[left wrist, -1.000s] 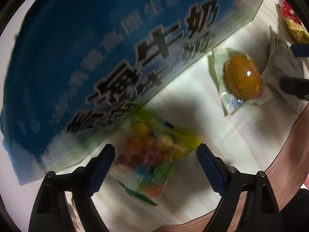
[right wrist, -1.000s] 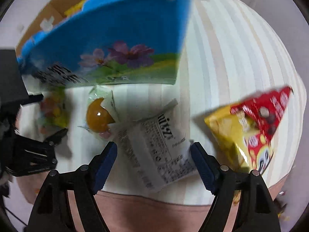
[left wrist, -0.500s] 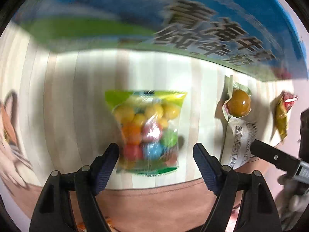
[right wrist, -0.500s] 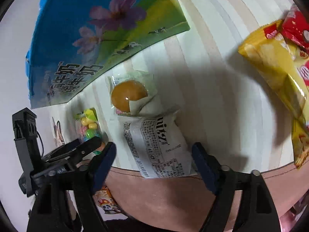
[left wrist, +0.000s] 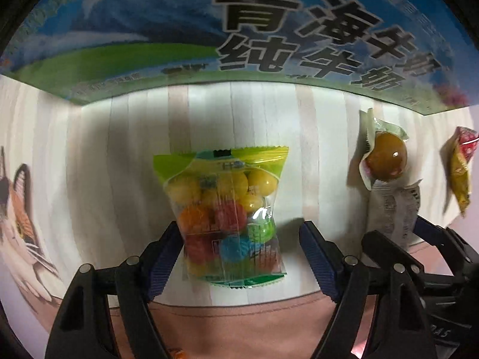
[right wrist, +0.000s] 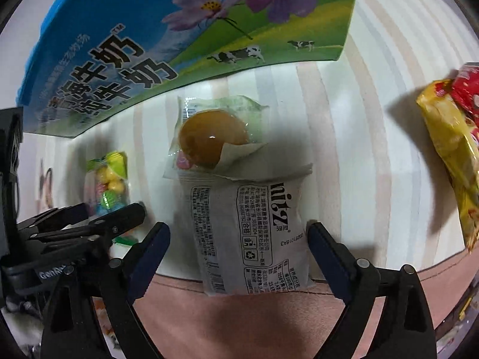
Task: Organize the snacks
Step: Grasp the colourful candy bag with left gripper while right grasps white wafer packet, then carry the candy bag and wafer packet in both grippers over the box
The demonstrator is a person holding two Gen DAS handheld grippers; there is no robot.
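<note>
A clear bag of coloured candy balls [left wrist: 227,212] lies on the striped tabletop [left wrist: 119,155]. My left gripper [left wrist: 241,257] is open, its fingers on either side of the bag's lower half. A white printed snack packet [right wrist: 251,236] lies at the table's front edge. My right gripper [right wrist: 238,257] is open, its fingers on either side of that packet. A packaged brown egg [right wrist: 212,140] lies just behind the packet and touches it. The candy bag also shows in the right wrist view [right wrist: 109,185], with the left gripper [right wrist: 89,224] over it.
A blue and green milk carton box [left wrist: 209,30] stands close behind the snacks, also in the right wrist view [right wrist: 185,30]. A yellow and red snack bag [right wrist: 452,149] lies to the right. The pink table edge [right wrist: 239,314] runs along the front.
Both grippers have come closer to the table's front edge and lower. The left one now has the candy bag between its fingers, the right one has the white packet.
</note>
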